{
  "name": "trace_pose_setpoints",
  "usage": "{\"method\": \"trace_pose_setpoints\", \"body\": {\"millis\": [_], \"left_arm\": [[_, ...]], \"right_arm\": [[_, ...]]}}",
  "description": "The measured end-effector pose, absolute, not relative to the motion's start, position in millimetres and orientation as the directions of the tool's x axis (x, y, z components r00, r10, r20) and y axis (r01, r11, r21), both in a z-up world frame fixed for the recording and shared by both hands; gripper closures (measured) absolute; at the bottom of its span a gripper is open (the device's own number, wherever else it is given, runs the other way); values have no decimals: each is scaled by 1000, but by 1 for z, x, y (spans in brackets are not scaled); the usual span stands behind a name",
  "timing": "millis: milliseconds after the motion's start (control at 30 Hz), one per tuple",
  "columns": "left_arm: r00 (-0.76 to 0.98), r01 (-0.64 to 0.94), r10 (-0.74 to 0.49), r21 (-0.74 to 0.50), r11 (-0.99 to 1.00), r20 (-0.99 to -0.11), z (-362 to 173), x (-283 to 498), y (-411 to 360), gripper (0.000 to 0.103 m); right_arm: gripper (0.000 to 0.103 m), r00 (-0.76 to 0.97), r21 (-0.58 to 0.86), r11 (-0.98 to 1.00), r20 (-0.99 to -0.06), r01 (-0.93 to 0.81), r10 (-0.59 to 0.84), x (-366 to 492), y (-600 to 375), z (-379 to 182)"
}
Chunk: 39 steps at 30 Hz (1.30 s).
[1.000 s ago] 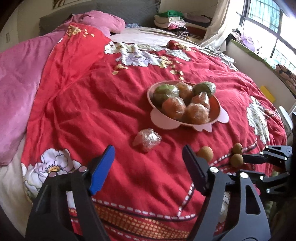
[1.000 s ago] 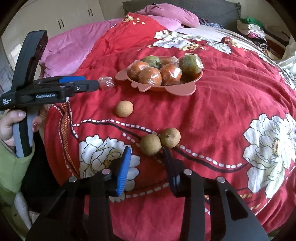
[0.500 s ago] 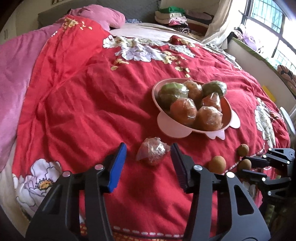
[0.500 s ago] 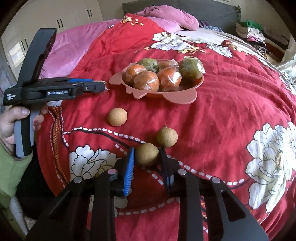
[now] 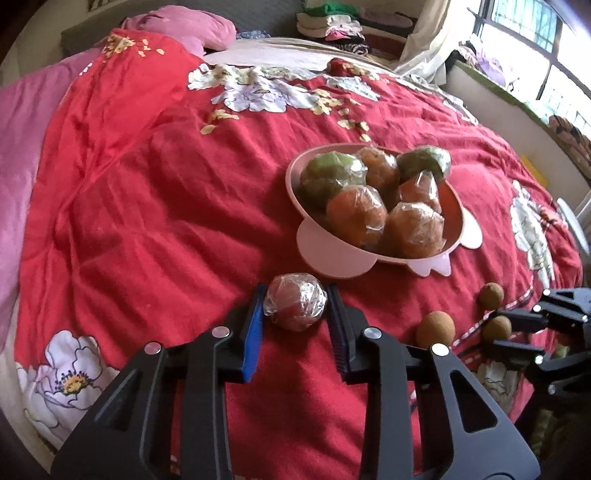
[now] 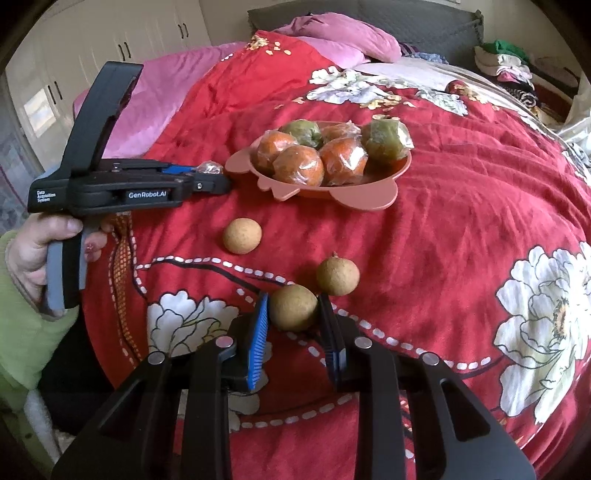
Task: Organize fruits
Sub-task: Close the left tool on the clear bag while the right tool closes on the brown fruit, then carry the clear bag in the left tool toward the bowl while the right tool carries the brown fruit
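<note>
A small red fruit in clear wrap (image 5: 295,312) lies on the red quilt in front of the pink plate (image 5: 321,260). My left gripper (image 5: 294,293) is closing its jaws on it, and both pads touch its sides. The plate holds several wrapped orange and green fruits (image 6: 299,164). My right gripper (image 6: 293,300) is shut on a round brown fruit (image 6: 293,310) that rests on the quilt. Two more brown fruits (image 6: 242,235) (image 6: 337,276) lie loose nearby. In the right wrist view the left gripper (image 6: 216,177) reaches in from the left, with a hand on its handle.
The flowered red quilt (image 5: 147,206) covers the bed, with pink bedding (image 6: 177,74) on the left. Folded clothes (image 5: 332,26) are stacked beyond the far end. A window and its ledge (image 5: 517,92) run along the right side.
My left gripper moved forward around the wrapped red fruit and narrowed from wide open onto it. My right gripper closed onto the nearest brown fruit and has stayed still since.
</note>
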<state>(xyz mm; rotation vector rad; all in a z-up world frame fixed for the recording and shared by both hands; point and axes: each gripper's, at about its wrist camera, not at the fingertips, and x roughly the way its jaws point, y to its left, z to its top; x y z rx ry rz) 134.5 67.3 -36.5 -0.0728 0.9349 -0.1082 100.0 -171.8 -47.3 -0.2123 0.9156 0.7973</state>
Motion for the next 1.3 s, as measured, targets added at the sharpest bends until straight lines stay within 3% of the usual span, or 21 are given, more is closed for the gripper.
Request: {"method": "trace_pose_setpoints", "body": {"millis": [700, 1300], "left_arm": [[680, 105, -174, -140, 984, -712, 22, 124, 54, 80], [661, 150, -210, -147, 978, -721, 23, 163, 32, 80]], "right_arm": [[78, 430, 144, 685, -681, -714, 592, 110, -178, 11], [78, 496, 103, 709, -645, -698, 581, 149, -182, 30]]}}
